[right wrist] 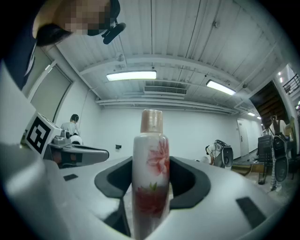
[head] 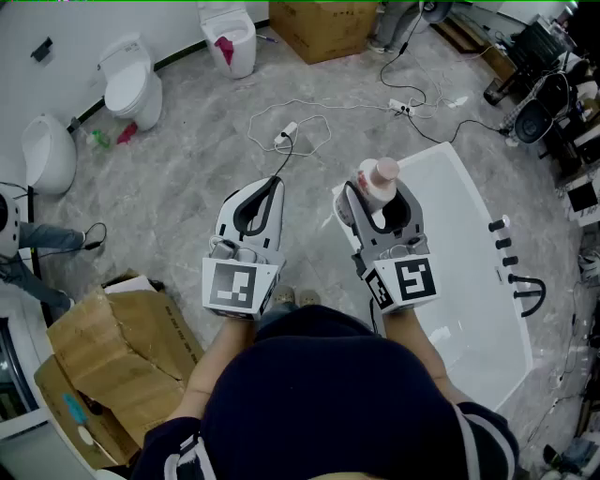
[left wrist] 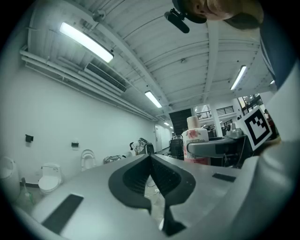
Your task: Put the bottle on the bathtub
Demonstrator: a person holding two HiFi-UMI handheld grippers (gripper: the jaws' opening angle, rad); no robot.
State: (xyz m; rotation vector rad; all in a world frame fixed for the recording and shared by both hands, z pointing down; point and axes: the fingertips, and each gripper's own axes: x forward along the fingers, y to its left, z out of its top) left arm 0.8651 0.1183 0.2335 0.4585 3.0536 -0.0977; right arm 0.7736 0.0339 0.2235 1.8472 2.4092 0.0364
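Note:
The bottle [head: 377, 182] is white with a red flower print and a pinkish cap. It stands upright between the jaws of my right gripper [head: 379, 201], which is shut on it, above the near left corner of the white bathtub [head: 473, 281]. In the right gripper view the bottle [right wrist: 150, 164] fills the gap of the right gripper [right wrist: 151, 180], pads against its sides. My left gripper [head: 273, 184] hovers over the floor left of the tub, its jaws together and nothing in them. In the left gripper view the left gripper [left wrist: 151, 158] is shut, with the bottle [left wrist: 195, 140] off to its right.
Black tap fittings [head: 525, 291] sit on the tub's right rim. A white cable and plug [head: 286, 133] lie on the marble floor ahead. Toilets [head: 131, 84] stand at the back left. A cardboard box [head: 323, 26] is at the back, and flattened cardboard [head: 112, 347] at the near left.

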